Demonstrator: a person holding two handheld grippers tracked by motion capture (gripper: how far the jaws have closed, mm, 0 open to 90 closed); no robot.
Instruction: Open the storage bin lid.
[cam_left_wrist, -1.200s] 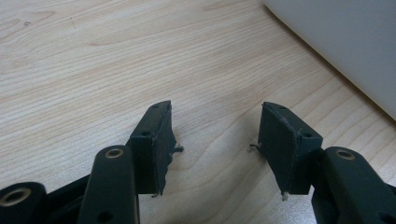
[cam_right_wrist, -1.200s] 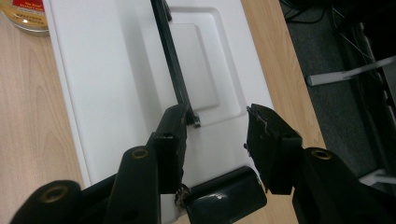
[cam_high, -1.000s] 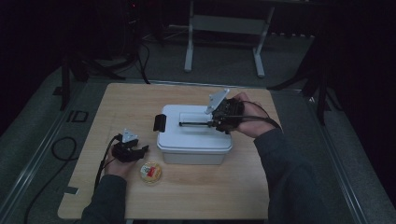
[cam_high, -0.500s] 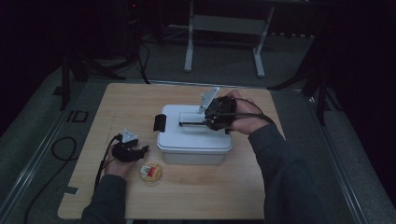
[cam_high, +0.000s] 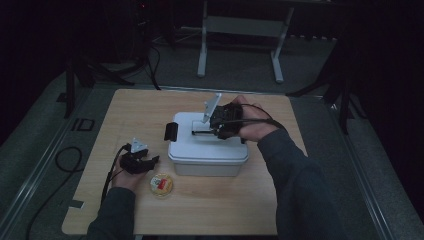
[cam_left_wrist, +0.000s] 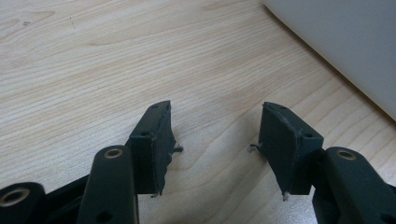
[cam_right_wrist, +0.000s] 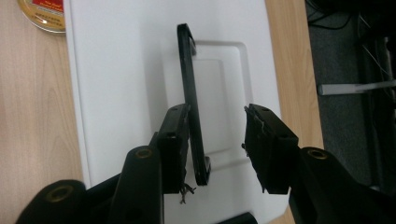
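Note:
A white box (cam_high: 207, 150) with a flat lid (cam_right_wrist: 116, 93) stands mid-table. Its thin black handle (cam_right_wrist: 189, 93) is raised off the lid. My right gripper (cam_high: 212, 131) hovers over the lid, pointing left in the high view. In the right gripper view the right gripper (cam_right_wrist: 217, 112) straddles the handle. The handle lies against one pad, the other pad stands clear; the jaws have just been closing. My left gripper (cam_high: 151, 161) rests low over the table left of the box. In its own view the left gripper (cam_left_wrist: 215, 109) is open over bare wood.
A small round gold tin (cam_high: 161, 184) with a red label lies at the box's front left corner, next to my left hand. A black latch (cam_high: 171, 131) sits on the box's left end. The wooden table (cam_high: 145, 110) has dark floor and stand legs (cam_high: 202, 60) beyond it.
My right gripper has slid a little to the left along the handle over the lid. The left hand and the tin have stayed where they were.

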